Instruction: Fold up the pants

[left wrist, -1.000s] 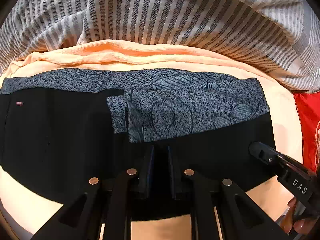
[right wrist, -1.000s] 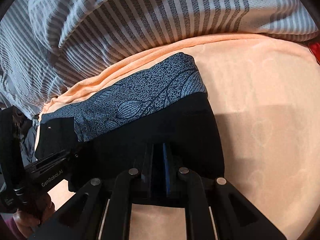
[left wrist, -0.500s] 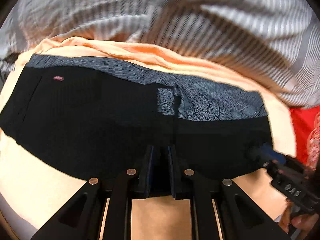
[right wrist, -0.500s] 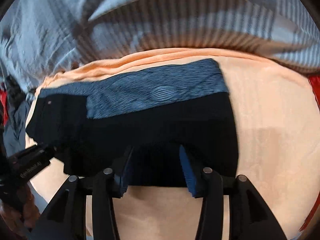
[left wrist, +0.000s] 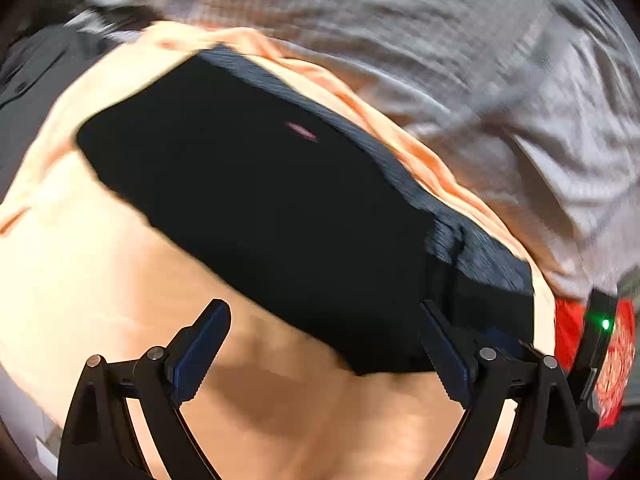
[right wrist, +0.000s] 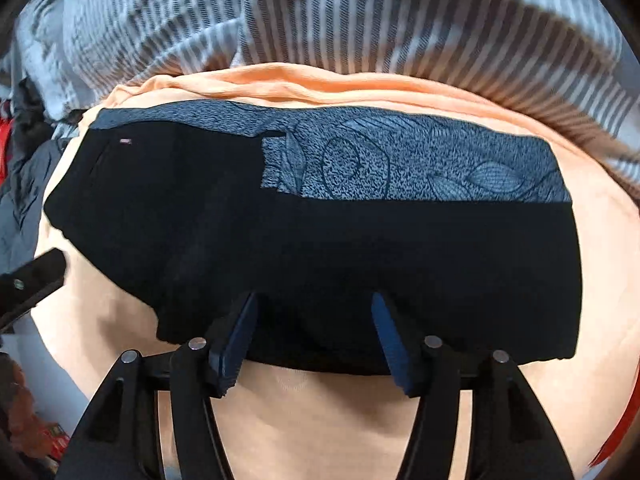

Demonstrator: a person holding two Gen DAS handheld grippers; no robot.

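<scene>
Currently:
Pants: folded flat on orange sheet.
Left gripper: jaws wide apart, holding nothing.
Right gripper: jaws apart, over near pants edge.

Black pants on a peach sheet

The pants are black with a grey leaf-print panel; the sheet is peach, the blanket grey-and-white striped.

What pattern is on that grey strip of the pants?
Speckled grey-blue with dark leaf outlines on the strip of the black pants, clearest in the right wrist view.
</scene>
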